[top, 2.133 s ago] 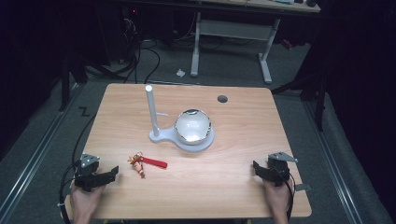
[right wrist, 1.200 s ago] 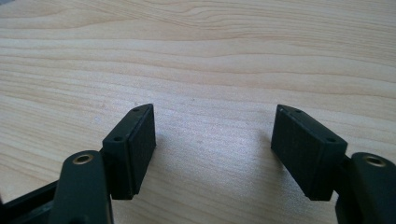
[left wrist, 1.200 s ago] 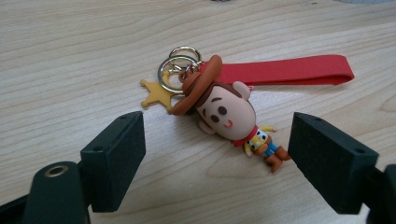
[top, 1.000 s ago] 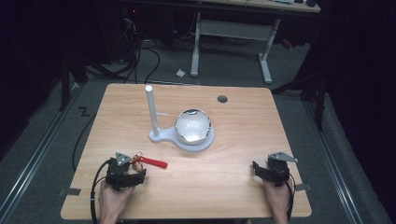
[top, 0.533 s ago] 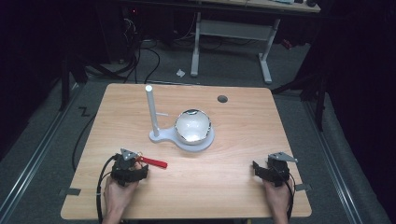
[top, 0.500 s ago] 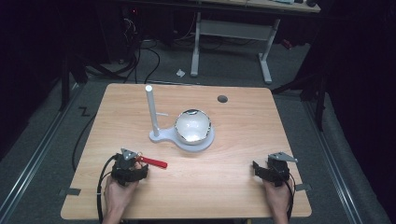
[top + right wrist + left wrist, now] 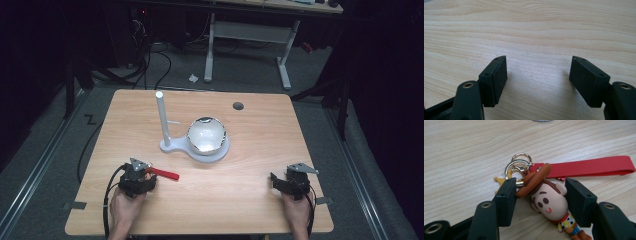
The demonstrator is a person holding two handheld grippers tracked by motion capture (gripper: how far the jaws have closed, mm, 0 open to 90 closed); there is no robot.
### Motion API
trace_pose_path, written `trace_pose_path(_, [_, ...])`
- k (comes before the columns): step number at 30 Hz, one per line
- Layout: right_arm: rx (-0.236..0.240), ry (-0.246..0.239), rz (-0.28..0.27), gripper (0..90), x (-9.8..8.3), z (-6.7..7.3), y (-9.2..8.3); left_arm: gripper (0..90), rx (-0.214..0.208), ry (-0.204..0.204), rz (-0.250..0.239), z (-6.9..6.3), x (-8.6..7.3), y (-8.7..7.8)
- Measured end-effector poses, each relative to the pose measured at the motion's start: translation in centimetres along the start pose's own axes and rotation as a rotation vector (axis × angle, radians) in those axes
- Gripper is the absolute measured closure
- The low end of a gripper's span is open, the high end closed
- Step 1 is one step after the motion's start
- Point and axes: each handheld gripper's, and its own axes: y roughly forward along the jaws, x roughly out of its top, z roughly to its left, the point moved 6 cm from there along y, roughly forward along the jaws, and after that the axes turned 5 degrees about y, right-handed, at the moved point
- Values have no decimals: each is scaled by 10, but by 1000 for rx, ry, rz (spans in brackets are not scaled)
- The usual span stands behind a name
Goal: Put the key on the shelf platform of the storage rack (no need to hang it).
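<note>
Keychain (image 7: pixel 546 197), left claw (image 7: pixel 540 195) now closed around

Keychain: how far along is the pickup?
Reach done: the left gripper has just been closing around the keychain, its pads at the figure's hat and ear. The keychain lies on the table, not lifted. The right gripper rests open. Left, likely: lift, hang on the stand.

1. Light wooden table (image 7: pixel 250 200), grain running across, with a round dark grommet hole (image 7: pixel 238 106) near the far edge.
2. White stand (image 7: pixel 200 147) near the middle: flat base, upright post (image 7: pixel 162 117) at its left, shiny dome (image 7: pixel 206 135) at its right.
3. Cowboy figure keychain (image 7: pixel 549 202) lying flat at the near left, metal rings (image 7: pixel 517 165) and red strap (image 7: pixel 589 167) stretched along the wood.
</note>
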Motion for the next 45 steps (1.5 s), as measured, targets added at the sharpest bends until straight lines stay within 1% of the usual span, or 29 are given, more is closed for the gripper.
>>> trace_pose_path(1, [0,-1,0,309,0,0,0,454,0,16,-8,-1,1,-2])
trace_pose_path(2, [-1,-2,2,309,0,0,0,455,2,21,-15,-1,2,-4])
trace_pose_path(7, [0,0,2,308,0,0,0,458,-13,28,-36,-1,8,-10])
trace_pose_path(9, [1,1,0,309,0,0,0,459,-18,50,-45,-3,13,-18])
trace_pose_path(10, [0,-1,2,308,0,0,0,459,-18,50,-45,-3,13,-18])
trace_pose_path(11, [0,-1,0,309,0,0,0,459,-14,72,-54,-4,18,-23])
trace_pose_path(14, [1,0,0,308,0,0,0,460,-17,83,-66,-4,23,-29])
trace_pose_path(16, [0,-3,2,308,0,0,0,460,-28,94,-83,-5,30,-38])
trace_pose_path(17, [0,-3,2,308,0,0,0,460,-28,94,-83,-5,30,-38])
trace_pose_path(19, [0,-5,2,308,0,0,0,461,-47,105,-90,-6,35,-43])
trace_pose_path(21, [1,-5,1,307,0,0,0,462,-62,121,-109,-6,43,-52])
trace_pose_path(22, [1,-5,1,307,0,0,0,462,-62,121,-109,-6,43,-52])
trace_pose_path(23, [1,-5,1,307,0,0,0,463,-79,122,-123,-6,48,-57])
trace_pose_path(24, [1,-5,1,307,0,0,0,463,-79,122,-123,-6,48,-57])
trace_pose_path(25, [1,-5,1,308,0,0,0,463,-90,120,-128,-6,50,-59])
trace_pose_path(26, [1,-5,2,307,0,0,0,463,-108,120,-138,-6,55,-63])
trace_pose_path(27, [1,-5,1,308,0,0,0,464,-108,120,-138,-6,55,-63])
trace_pose_path(28, [1,-5,1,308,0,0,0,464,-120,125,-142,-7,58,-66])
trace_pose_path(29, [1,-3,2,308,0,0,0,464,-146,131,-148,-8,62,-70])
trace_pose_path(31, [1,-5,1,307,0,0,0,464,-162,142,-154,-9,67,-74])
trace_pose_path(32, [1,-5,1,307,0,0,0,464,-162,142,-154,-9,67,-74])
trace_pose_path(33, [1,-3,2,307,0,0,0,464,-180,143,-158,-10,71,-76])
trace_pose_path(34, [1,-3,2,308,0,0,0,464,-187,148,-166,-10,75,-79])
trace_pose_path(36, [1,-3,2,308,0,0,0,464,-215,145,-171,-12,80,-82])
trace_pose_path(37, [1,-3,2,308,0,0,0,464,-215,145,-171,-12,80,-82])
trace_pose_path(38, [1,-2,2,308,0,0,0,464,-244,143,-178,-13,85,-86])
trace_pose_path(39, [1,-2,2,308,0,0,0,464,-244,143,-178,-13,85,-86])
trace_pose_path(41, [1,-2,2,307,0,0,0,464,-285,129,-197,-14,94,-93])
trace_pose_path(45, [2,-2,2,307,0,0,0,463,-299,125,-209,-13,102,-98])
